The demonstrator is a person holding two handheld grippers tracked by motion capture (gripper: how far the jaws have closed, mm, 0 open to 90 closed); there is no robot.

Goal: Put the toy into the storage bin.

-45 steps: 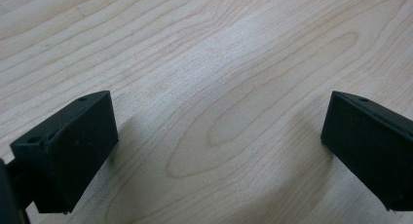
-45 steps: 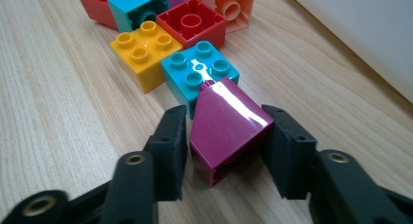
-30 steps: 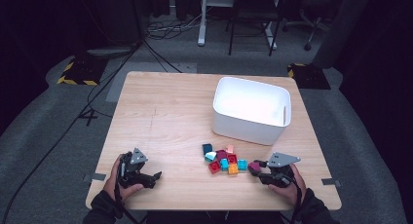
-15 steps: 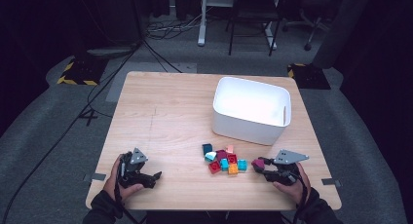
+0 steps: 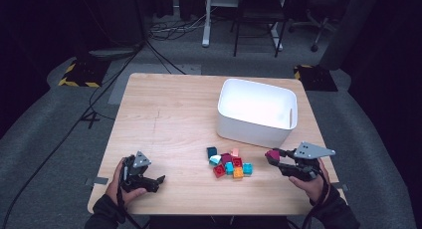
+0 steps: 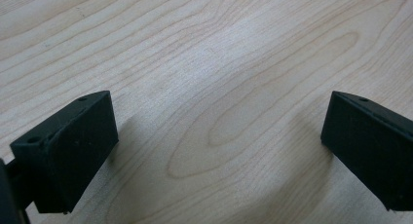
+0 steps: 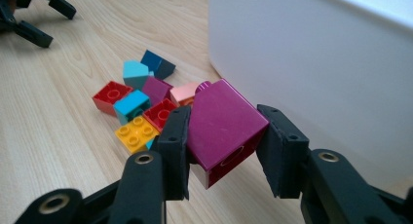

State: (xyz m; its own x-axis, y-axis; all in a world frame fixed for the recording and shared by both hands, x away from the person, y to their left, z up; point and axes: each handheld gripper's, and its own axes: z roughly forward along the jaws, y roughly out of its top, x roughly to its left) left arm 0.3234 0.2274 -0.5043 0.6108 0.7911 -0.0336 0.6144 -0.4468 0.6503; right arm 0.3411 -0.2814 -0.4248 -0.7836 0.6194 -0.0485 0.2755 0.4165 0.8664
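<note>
High view: the right gripper (image 5: 272, 156) clamps a magenta brick (image 5: 271, 154) just right of the brick pile (image 5: 230, 163), near the white bin (image 5: 257, 111). Left gripper view: jaws spread wide over the bare wooden table (image 6: 209, 63). Right gripper view — magenta brick (image 7: 221, 129) pinched, tilted.

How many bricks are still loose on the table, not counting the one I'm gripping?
8 loose bricks, clustered on the table in front of the white bin: two red, two purple-pink tones, two light blue, one dark blue, one yellow-orange. Some may hide behind the magenta brick in the right gripper.
</note>
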